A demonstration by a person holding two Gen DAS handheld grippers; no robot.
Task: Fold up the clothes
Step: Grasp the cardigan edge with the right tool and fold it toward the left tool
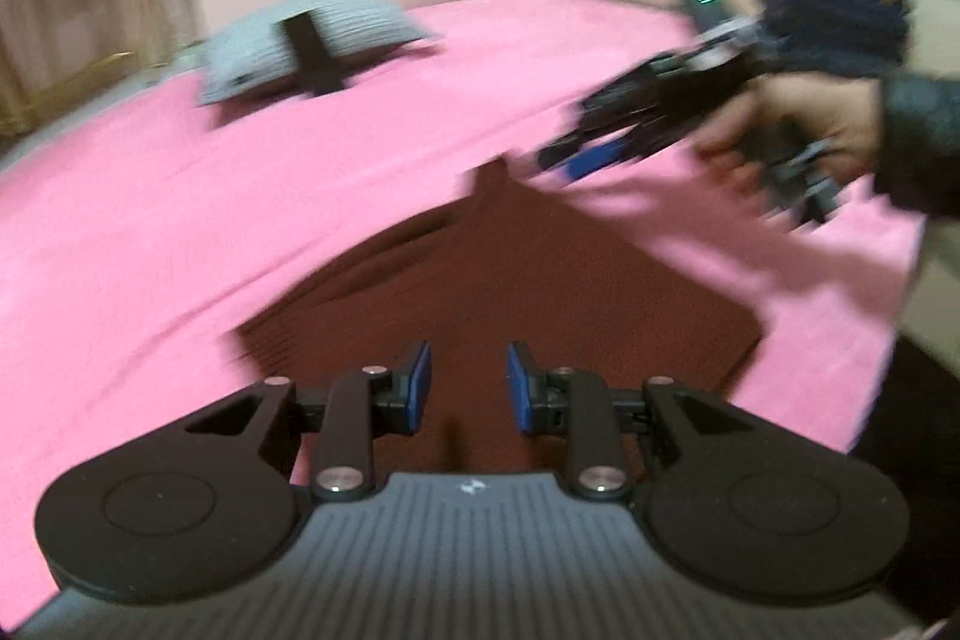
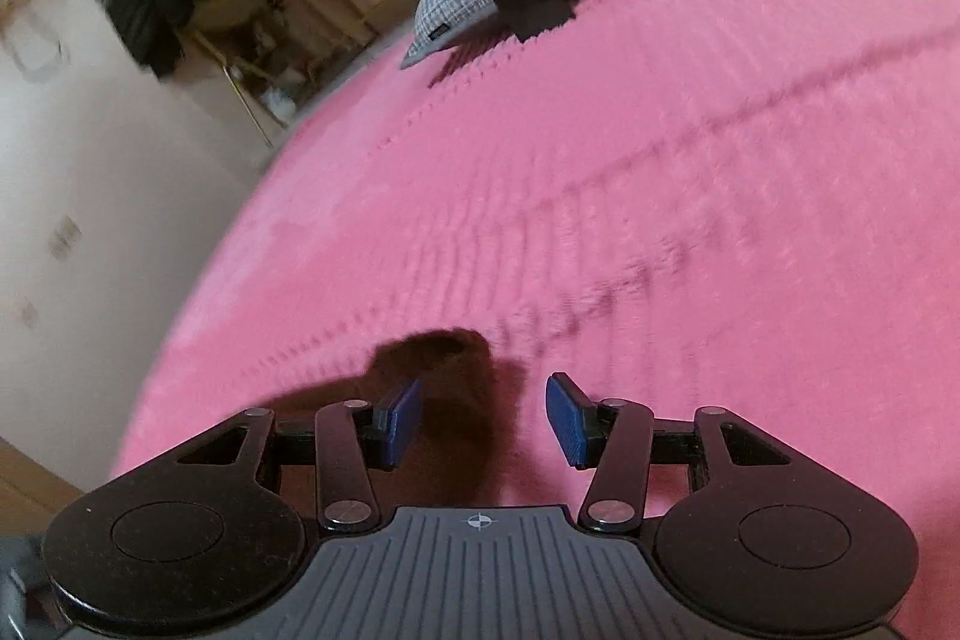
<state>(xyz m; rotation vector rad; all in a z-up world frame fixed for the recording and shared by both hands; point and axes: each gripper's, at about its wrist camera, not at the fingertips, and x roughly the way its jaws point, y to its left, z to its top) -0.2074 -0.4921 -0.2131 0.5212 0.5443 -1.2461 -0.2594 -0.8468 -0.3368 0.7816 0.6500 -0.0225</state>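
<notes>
A dark brown garment point(image 1: 504, 292) lies flat on the pink bed point(image 1: 150, 220). The left tool point(image 1: 468, 388) hovers above it, open and empty. The right tool point(image 2: 483, 421) is open near the garment's corner. A grey pillow point(image 1: 312, 34) lies well apart.

Both wrist views look forward, low over the pink bed point(image 1: 180, 196). Both share the grey pillow point(image 1: 312, 34) at its far edge.
</notes>
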